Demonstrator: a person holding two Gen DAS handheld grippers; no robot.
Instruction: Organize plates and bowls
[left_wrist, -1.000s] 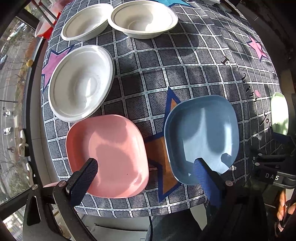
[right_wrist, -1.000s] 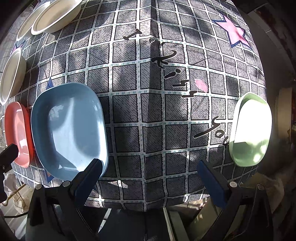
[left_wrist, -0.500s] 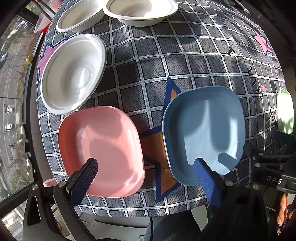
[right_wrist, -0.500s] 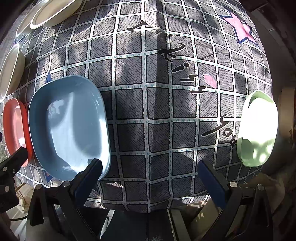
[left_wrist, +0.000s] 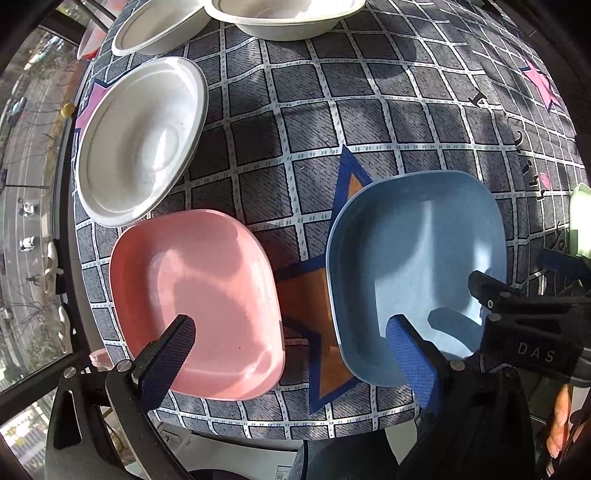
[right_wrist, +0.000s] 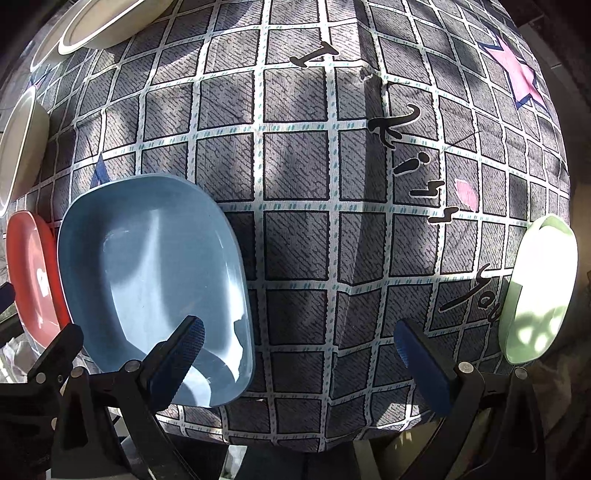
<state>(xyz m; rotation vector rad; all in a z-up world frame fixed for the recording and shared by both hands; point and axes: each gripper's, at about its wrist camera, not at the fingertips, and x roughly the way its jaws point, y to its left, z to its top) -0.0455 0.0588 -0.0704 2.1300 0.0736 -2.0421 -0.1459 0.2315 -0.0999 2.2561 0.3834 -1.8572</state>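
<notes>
Here, left gripper (left_wrist: 288, 350): jaws spread wide, empty, one finger over the pink plate (left_wrist: 195, 302), the other over the blue plate (left_wrist: 413, 269).
Right gripper (right_wrist: 299, 354): parted wide, empty, left finger above the blue plate (right_wrist: 147, 273).
Blue plate: near table edge, long axis running away from the edge.
Pink plate: just beside the blue one, apart, same direction.
Tablecloth (right_wrist: 295, 177): checked, under everything.
Left view only: three white bowls (left_wrist: 140, 140) behind the pink plate, shown whole.
Right view only: green plate (right_wrist: 539, 288) shown whole at the far right edge.
</notes>
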